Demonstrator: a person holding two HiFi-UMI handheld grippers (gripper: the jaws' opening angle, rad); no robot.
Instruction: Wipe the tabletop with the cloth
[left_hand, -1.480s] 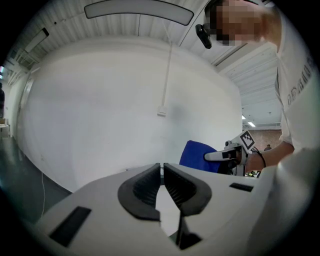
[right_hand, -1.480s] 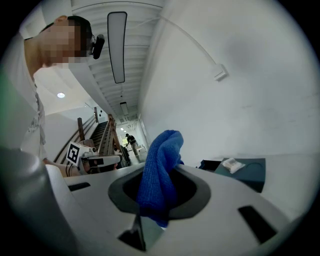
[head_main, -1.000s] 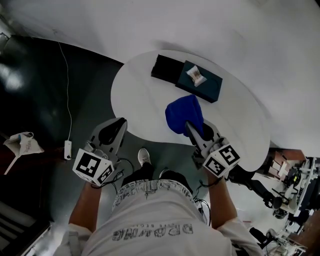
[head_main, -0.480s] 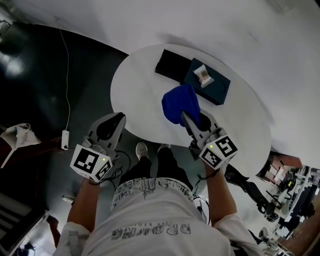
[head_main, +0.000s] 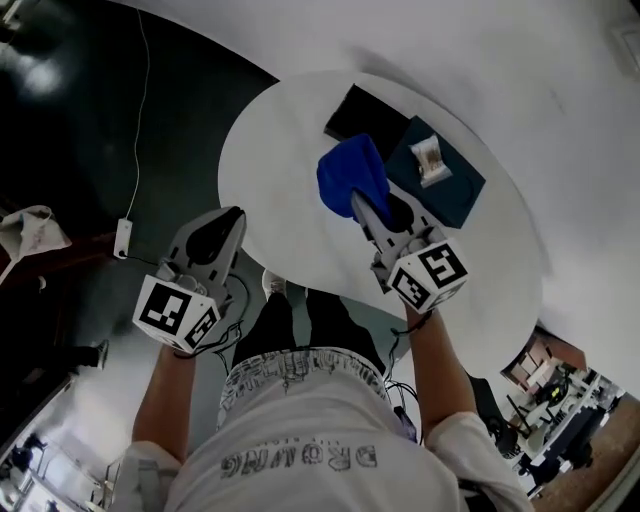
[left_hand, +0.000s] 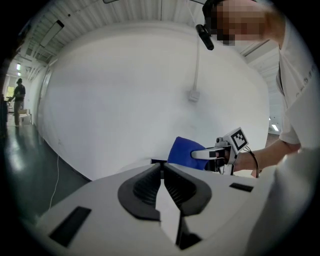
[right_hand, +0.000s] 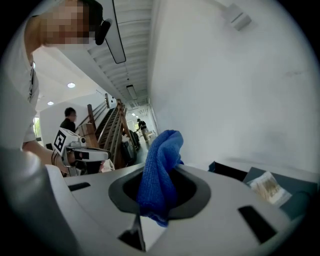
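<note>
A blue cloth (head_main: 348, 178) is bunched in my right gripper (head_main: 360, 203), which is shut on it over the white round tabletop (head_main: 280, 200), close to the two boxes. In the right gripper view the cloth (right_hand: 159, 172) fills the gap between the jaws and sticks out past them. Whether the cloth touches the tabletop cannot be told. My left gripper (head_main: 232, 218) is held just off the table's near left edge, shut with nothing in it. In the left gripper view its ribbed pads (left_hand: 150, 184) meet, and the cloth (left_hand: 185, 150) shows beyond them.
A black box (head_main: 355, 108) and a teal box (head_main: 452, 192) with a small wrapped packet (head_main: 428, 158) on it lie at the table's far side. A white cable (head_main: 135, 120) runs over the dark floor on the left. The person's legs stand at the near edge.
My right gripper has carried the blue cloth farther across the table, up to the two boxes. The left gripper has stayed beside the near edge, still shut.
</note>
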